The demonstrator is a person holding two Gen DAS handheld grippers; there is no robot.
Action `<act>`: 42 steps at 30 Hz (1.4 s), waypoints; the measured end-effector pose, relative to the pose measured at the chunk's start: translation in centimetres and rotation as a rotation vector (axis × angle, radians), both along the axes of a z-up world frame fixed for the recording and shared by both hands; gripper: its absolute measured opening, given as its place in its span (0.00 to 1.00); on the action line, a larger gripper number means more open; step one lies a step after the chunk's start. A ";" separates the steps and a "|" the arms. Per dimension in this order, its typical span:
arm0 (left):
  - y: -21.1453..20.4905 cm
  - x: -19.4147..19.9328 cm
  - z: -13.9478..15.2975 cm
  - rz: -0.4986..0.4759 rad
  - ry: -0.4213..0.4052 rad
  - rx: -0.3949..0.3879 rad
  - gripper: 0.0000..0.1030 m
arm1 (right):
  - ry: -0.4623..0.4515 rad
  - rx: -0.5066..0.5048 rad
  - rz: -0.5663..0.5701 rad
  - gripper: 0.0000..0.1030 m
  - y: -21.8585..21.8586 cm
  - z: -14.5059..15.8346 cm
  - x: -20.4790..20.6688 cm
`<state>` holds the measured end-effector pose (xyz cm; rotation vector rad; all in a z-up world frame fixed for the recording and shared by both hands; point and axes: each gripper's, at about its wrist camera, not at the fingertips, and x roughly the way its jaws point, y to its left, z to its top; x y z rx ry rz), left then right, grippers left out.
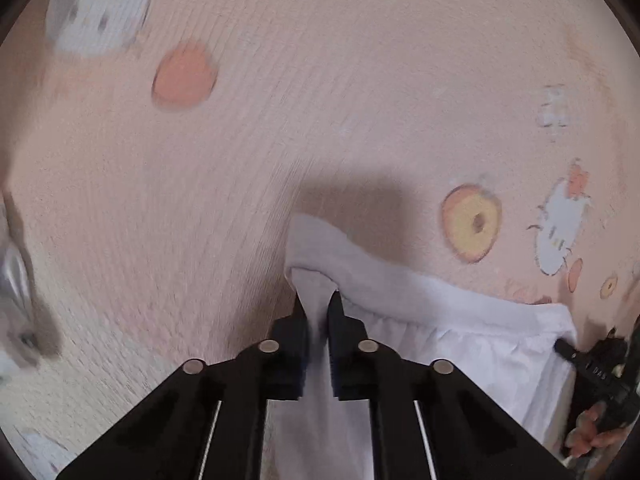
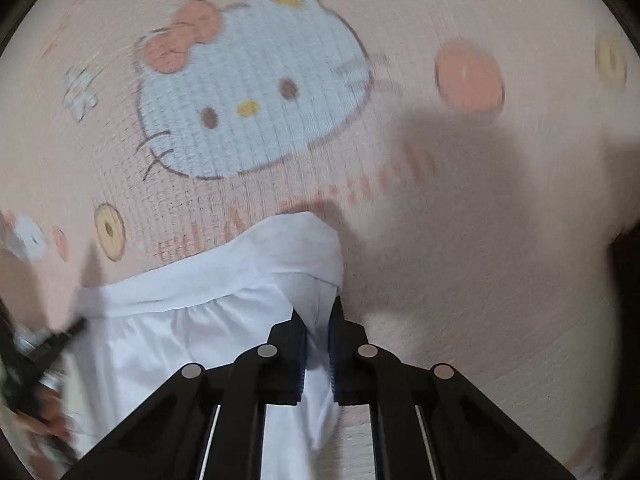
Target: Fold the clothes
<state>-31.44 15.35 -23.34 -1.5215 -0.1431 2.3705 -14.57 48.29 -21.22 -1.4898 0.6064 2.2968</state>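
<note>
A white garment (image 1: 460, 312) lies on a pink cartoon-print mat (image 1: 320, 100). My left gripper (image 1: 318, 300) is shut on the garment's left corner, and the cloth runs up between its black fingers (image 1: 294, 328). Seen from the right wrist, the same white garment (image 2: 200, 320) spreads to the left, with a gathered seam across it. My right gripper (image 2: 318, 304) is shut on its right corner, a fold of cloth pinched between the pads. Each gripper shows at the edge of the other's view, the right one (image 1: 576, 356) with a hand on it.
The pink mat (image 2: 440, 240) carries a large white cat face (image 2: 248, 88), orange apples and yellow rings. A grey object (image 1: 16, 280) sits at the left edge of the left wrist view. A dark gap (image 2: 628, 264) shows at the mat's right edge.
</note>
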 end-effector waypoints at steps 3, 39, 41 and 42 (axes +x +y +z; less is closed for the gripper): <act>0.3 -0.3 1.8 -0.027 0.057 -0.017 0.05 | 0.008 0.077 0.049 0.04 0.0 2.0 -0.5; -6.2 2.0 -4.2 0.070 -0.388 0.231 0.40 | 0.051 -0.340 -0.299 0.55 11.2 3.6 3.6; -7.6 2.8 -4.4 0.122 -0.384 0.301 0.60 | 0.043 -0.329 -0.280 0.55 8.4 3.7 4.3; -8.3 3.2 -4.5 0.148 -0.382 0.337 0.61 | 0.033 -0.321 -0.269 0.55 8.4 3.5 4.9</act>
